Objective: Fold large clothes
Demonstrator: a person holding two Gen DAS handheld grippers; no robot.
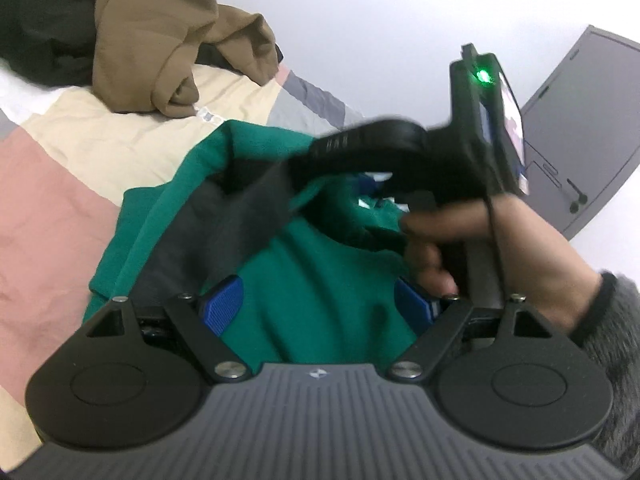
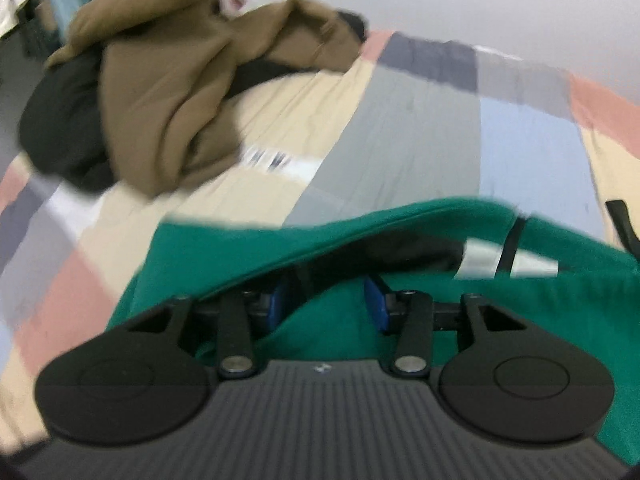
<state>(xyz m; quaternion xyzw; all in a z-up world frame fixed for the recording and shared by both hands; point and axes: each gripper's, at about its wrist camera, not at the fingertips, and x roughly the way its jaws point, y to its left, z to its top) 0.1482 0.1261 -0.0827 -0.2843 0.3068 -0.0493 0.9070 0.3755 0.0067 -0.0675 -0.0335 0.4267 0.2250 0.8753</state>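
Note:
A green garment (image 1: 320, 264) with a dark grey lining (image 1: 224, 224) lies bunched on the bed. My left gripper (image 1: 320, 304) stands wide open, its blue pads (image 1: 222, 304) on either side of a green fold and not pressing it. In the left wrist view a hand (image 1: 500, 248) holds my right gripper (image 1: 372, 192), which lifts the garment's edge so the lining shows. In the right wrist view my right gripper (image 2: 326, 304) is shut on a thick bunch of the green garment (image 2: 240, 240). A silver reflective strip (image 2: 480, 260) crosses the cloth.
A patchwork bed cover (image 1: 48, 208) (image 2: 400, 132) lies under everything. A crumpled brown garment (image 1: 160, 40) (image 2: 168, 92) and a black one (image 1: 44, 20) (image 2: 60, 120) are piled at the far left. A grey cabinet (image 1: 580, 120) stands at the right. A black strap (image 2: 620, 220) lies at the right edge.

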